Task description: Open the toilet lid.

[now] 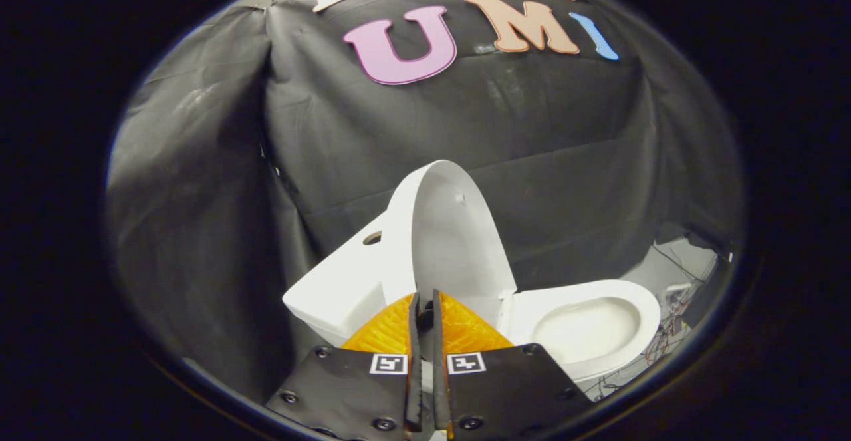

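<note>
Both fingers of the gripper (424, 304) are closed together, gripping nothing — just ahead, the toilet lid (452, 235) stands raised.

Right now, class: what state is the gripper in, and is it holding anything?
Gripper: fingers nearly shut, holding nothing, just before the raised lid.

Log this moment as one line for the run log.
toilet lid: raised upright | toilet bowl: open, seat down | gripper: shut, empty, just before lid's base
</note>
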Tool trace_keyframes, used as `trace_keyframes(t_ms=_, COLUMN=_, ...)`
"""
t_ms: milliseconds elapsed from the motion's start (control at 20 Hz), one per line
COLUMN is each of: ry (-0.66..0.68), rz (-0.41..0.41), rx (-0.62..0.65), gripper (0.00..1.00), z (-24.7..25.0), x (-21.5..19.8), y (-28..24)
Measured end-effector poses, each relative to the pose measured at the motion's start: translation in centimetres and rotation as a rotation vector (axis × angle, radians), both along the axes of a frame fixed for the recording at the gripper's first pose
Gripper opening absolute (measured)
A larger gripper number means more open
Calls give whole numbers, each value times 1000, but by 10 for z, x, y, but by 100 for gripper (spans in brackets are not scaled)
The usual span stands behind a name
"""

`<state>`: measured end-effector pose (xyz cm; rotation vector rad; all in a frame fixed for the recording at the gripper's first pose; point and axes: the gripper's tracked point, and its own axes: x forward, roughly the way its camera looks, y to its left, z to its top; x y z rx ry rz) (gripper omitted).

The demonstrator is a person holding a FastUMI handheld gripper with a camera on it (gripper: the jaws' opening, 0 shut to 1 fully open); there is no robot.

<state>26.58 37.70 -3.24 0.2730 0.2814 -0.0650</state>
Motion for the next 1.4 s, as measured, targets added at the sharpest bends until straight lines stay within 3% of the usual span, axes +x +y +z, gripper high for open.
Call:
trace_keyframes(t_ms=500, ry=-36, rz=-28, rx=-11, gripper=8, z=0, x=13, y=18)
trace_keyframes(t_ms=750, ry=-52, rz=12, rx=44, gripper=15, z=0, x=10, y=22)
trace_keyframes(t_ms=850, ry=-72, rz=32, rx=93, gripper=28, z=2, x=7, y=21)
trace_keyframes(t_ms=1050, ry=-82, rz=65, rx=143, gripper=76, z=-9, x=-12, y=23)
trace_keyframes(t_ms=1300, ry=-56, rz=78, rx=124, gripper=97, z=-16, x=-27, y=13)
trace_keyframes(t_ms=1400, ry=-49, rz=97, rx=95, gripper=98, z=-19, x=-32, y=11)
